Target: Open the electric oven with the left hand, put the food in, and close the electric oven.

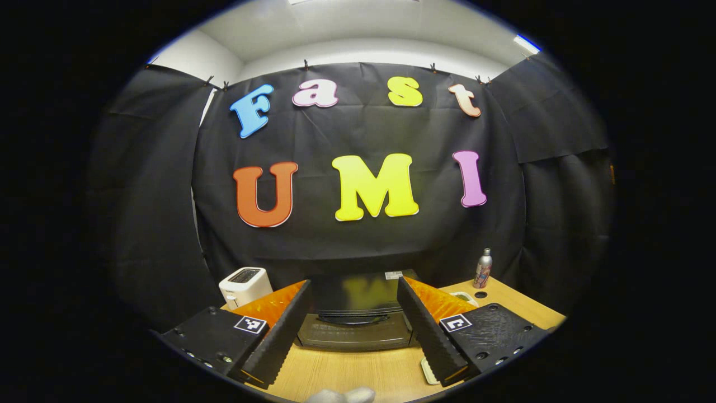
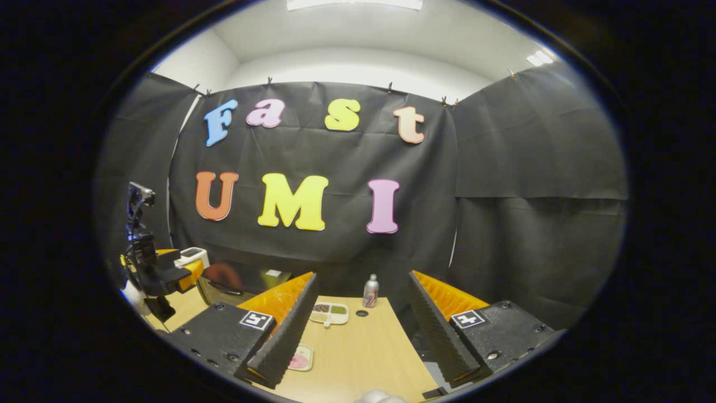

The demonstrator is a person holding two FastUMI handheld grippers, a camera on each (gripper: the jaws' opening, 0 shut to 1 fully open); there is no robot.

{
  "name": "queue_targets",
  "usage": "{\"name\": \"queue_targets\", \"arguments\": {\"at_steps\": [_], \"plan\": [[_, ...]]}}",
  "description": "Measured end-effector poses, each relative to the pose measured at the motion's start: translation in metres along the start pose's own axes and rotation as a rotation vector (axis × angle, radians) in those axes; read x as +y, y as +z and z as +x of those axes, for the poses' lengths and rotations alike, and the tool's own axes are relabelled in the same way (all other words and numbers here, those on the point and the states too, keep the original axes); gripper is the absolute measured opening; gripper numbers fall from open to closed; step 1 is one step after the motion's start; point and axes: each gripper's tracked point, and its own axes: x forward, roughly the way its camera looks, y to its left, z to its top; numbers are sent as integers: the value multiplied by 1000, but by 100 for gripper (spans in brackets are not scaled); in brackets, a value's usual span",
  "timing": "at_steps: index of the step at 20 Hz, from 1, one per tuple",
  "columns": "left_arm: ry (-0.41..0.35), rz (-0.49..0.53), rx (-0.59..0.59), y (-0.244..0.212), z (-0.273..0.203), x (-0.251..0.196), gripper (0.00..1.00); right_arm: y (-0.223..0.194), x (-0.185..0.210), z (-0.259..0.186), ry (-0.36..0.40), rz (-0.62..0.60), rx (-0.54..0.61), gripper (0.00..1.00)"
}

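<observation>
- Left gripper (image 1: 355, 330): fingers spread wide, nothing between them. It is held off the wooden table (image 1: 358, 372), pointed straight at the electric oven (image 1: 357, 316).
- Electric oven: dark box with a glossy door, standing at the back of the table against the black cloth wall. Door is shut; its bar handle runs across the upper front. In the left gripper view the oven sits framed in the gap between the two fingers, near but not touched.
- White toaster (image 1: 245, 285): just left of the oven, at the table's back edge.
- Silver bottle (image 1: 483, 268): upright, right of the oven, near the back wall. A small dark round spot on the tabletop lies just in front of it.
- Right gripper (image 2: 358, 330): fingers likewise wide apart, empty, above the table to the right of the oven.
- Food tray (image 2: 329, 313): white divided tray with brownish and green portions, flat on the table right of the oven, between oven and bottle (image 2: 370, 291).
- Small plate (image 2: 301, 358): holds something pink; lies nearer than the tray, partly hidden by the right gripper's left finger.
- In the right gripper view the left gripper (image 2: 168, 277) shows in front of the oven (image 2: 235, 282), apart from it.
</observation>
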Motion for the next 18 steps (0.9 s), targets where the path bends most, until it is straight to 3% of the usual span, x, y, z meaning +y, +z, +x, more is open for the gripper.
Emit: {"name": "queue_targets", "arguments": {"at_steps": [1,2,7,11,18], "plan": [[-1,-7,12,-10,13,-1,96,-2,-4,-2,-11,-2,9,100],[-3,-11,42,-23,25,-3,96,-2,-7,-3,-23,-4,15,96],[-29,36,122,-79,80,-8,97,-16,-18,-7,-59,-40,64,100],[-42,34,182,-115,103,-14,97,-16,-21,-3,-76,-45,77,97],[-52,11,202,-128,116,-8,96,-23,-13,9,-64,-32,99,100]]}}
